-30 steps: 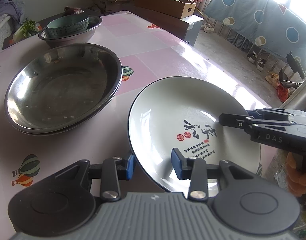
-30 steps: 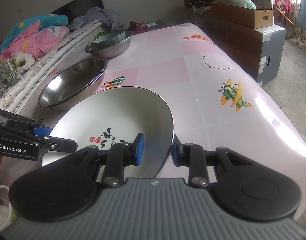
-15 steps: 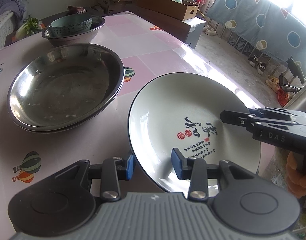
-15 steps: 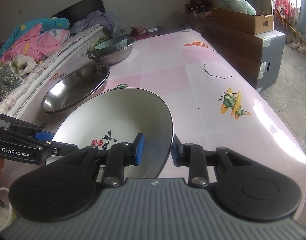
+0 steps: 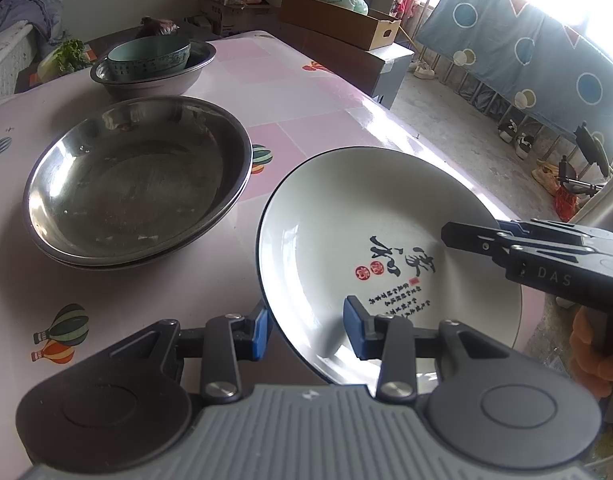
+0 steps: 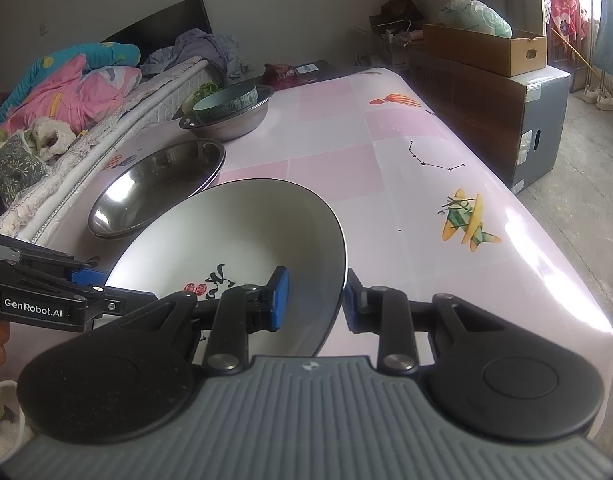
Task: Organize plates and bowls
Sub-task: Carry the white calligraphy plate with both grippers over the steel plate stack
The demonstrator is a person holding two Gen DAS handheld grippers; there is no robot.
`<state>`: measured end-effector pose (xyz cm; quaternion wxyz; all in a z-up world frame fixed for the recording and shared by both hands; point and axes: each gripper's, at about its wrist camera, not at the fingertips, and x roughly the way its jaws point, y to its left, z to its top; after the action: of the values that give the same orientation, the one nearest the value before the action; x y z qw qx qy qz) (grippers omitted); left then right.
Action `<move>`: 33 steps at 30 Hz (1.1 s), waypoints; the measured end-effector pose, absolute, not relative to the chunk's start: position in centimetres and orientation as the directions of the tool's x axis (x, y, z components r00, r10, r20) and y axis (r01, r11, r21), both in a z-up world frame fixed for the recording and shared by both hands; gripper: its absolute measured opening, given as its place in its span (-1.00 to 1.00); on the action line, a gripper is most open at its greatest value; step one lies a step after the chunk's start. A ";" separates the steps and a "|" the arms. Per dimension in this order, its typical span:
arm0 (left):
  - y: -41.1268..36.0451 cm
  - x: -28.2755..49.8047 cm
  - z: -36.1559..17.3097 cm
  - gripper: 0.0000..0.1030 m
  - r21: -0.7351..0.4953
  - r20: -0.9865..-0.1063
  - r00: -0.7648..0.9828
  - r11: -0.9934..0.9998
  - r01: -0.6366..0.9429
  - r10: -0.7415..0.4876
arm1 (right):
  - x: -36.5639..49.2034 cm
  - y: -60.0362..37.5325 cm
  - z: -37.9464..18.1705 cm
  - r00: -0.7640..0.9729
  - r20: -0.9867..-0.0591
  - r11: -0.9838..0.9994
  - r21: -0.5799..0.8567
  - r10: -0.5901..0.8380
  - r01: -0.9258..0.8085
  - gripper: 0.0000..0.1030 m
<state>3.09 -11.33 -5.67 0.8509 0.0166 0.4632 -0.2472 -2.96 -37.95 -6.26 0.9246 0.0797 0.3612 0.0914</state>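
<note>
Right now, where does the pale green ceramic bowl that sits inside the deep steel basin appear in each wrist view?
Left wrist view: the pale green ceramic bowl is at upper left, inside the deep steel basin, beyond the wide shallow steel dish.
Right wrist view: the bowl is at upper centre-left, in the same basin.
Shared landmark: the white ceramic plate with black calligraphy, held between both claws.

"DAS" stands on the right tool point(image 5: 450, 236); "GenRobot.AI" on the left tool point(image 6: 118, 294).
</note>
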 end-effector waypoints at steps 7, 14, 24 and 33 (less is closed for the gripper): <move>-11.1 3.1 -5.3 -0.25 -0.200 -0.791 0.459 0.880 0.431 -0.405 | -3.1 -37.7 -6.1 0.723 -0.653 0.971 0.211 0.227 -0.114 -0.46; -11.0 2.9 -5.2 -0.25 -0.202 -0.787 0.463 0.880 0.430 -0.407 | -3.1 -37.7 -6.0 0.724 -0.651 0.971 0.211 0.227 -0.115 -0.46; -10.8 2.8 -4.9 -0.25 -0.203 -0.782 0.470 0.880 0.429 -0.409 | -3.1 -37.7 -6.0 0.725 -0.651 0.971 0.210 0.227 -0.116 -0.46; -10.2 2.5 -4.0 -0.25 -0.211 -0.765 0.491 0.883 0.420 -0.417 | -3.0 -37.2 -4.4 0.739 -0.634 0.972 0.200 0.227 -0.127 -0.46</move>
<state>2.48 -10.17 -4.05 0.8636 0.0020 0.4423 -0.2422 -3.02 -37.19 -4.36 0.9298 0.0717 0.3482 0.0951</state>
